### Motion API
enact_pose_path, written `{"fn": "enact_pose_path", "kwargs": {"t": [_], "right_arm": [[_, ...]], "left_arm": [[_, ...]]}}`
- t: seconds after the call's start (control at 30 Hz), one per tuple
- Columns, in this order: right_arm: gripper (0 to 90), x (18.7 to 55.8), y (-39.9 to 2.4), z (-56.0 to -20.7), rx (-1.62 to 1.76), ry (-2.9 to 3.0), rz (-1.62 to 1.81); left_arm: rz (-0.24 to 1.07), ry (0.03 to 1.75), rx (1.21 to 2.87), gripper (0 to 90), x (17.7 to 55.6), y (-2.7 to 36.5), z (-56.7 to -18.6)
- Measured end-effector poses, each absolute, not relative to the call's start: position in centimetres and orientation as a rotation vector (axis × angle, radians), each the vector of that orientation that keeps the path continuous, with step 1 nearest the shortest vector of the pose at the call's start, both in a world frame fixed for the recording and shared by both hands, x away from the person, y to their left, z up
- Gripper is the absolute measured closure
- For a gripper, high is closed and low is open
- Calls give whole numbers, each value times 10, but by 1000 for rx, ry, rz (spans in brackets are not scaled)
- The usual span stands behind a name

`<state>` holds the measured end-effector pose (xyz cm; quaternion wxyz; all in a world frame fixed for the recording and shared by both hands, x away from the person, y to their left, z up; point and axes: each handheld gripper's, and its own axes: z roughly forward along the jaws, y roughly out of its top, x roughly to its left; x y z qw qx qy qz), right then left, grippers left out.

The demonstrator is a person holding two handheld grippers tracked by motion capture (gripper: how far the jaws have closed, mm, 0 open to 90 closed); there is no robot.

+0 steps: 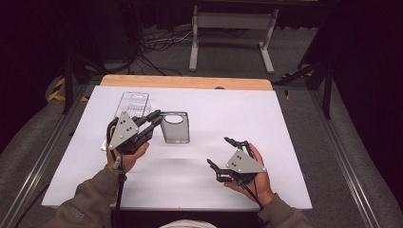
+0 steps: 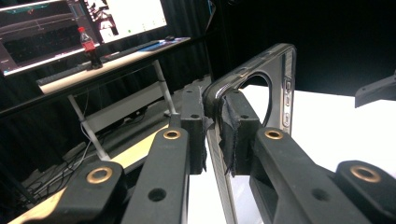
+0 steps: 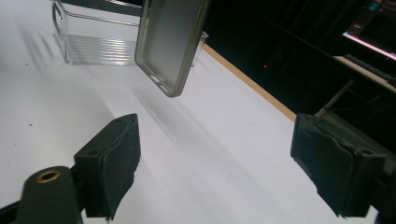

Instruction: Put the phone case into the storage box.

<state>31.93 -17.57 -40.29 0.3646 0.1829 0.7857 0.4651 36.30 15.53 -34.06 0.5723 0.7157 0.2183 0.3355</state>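
A translucent grey phone case (image 1: 175,127) with a round camera cutout hangs just above the white table, left of centre. My left gripper (image 1: 157,116) is shut on its upper left edge; in the left gripper view the pads (image 2: 238,130) pinch the case's rim (image 2: 280,84). My right gripper (image 1: 218,151) rests low near the front right of the table, open, with nothing between its fingers. The right gripper view looks between the wide-apart jaws of that gripper (image 3: 215,158) toward the hanging case (image 3: 170,42).
A clear plastic package (image 1: 133,103) lies on the white table top (image 1: 204,190) behind the left hand, and also appears in the right gripper view (image 3: 93,46). A wooden strip (image 1: 185,82) runs along the far edge. A desk with monitors and a cola bottle (image 2: 88,46) stands beyond.
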Motion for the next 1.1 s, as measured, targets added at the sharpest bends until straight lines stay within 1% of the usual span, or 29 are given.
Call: {"fn": "enact_pose_path", "kwargs": {"t": [0.1,0.27,0.43,0.77,1.1], "right_arm": [[157,315,-179,-410,487,2042,1188],[162,309,-184,-414,496,2040,1235],[162,304,-192,-419,514,2049,1206],[160,302,-207,-424,561,2046,1170],[161,304,-208,-424,545,2043,1167]], "left_arm": [[785,510,1674,805,363,157,-339],[795,516,1666,804,362,160,-336],[804,519,1657,805,363,165,-333],[825,535,1634,806,364,177,-327],[863,555,1592,807,365,195,-317]]}}
